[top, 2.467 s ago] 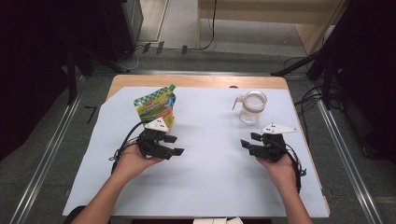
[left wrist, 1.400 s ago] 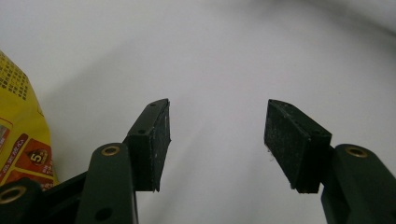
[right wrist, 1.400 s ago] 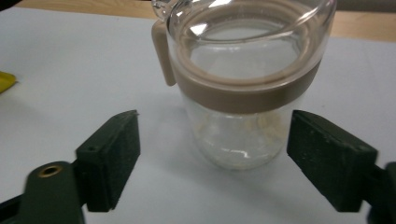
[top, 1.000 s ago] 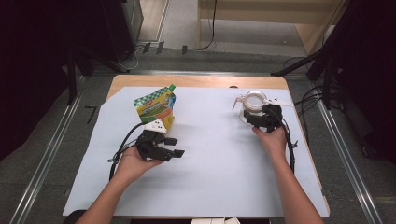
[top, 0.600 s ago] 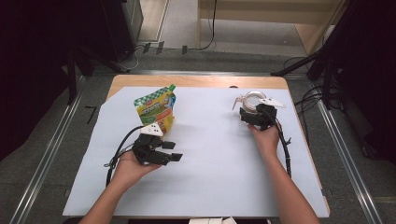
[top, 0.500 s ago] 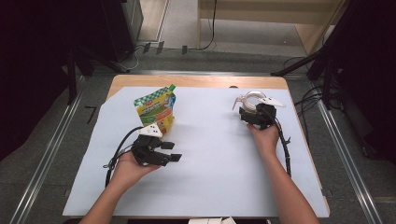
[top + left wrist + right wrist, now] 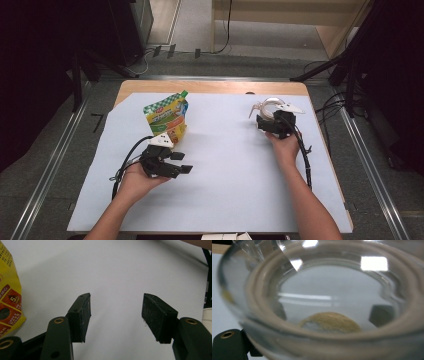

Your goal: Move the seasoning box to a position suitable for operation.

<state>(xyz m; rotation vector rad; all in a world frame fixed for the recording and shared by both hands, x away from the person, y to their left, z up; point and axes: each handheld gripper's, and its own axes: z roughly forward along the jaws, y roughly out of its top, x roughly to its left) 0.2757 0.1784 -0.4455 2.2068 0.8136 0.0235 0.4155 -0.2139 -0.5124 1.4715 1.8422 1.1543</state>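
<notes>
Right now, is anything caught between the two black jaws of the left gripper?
No, the left gripper stands open, with bare white table cover between its pads.

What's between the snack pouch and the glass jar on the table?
Nothing. In the high view the stretch of white sheet between the pouch and the glass jar is bare.
</notes>
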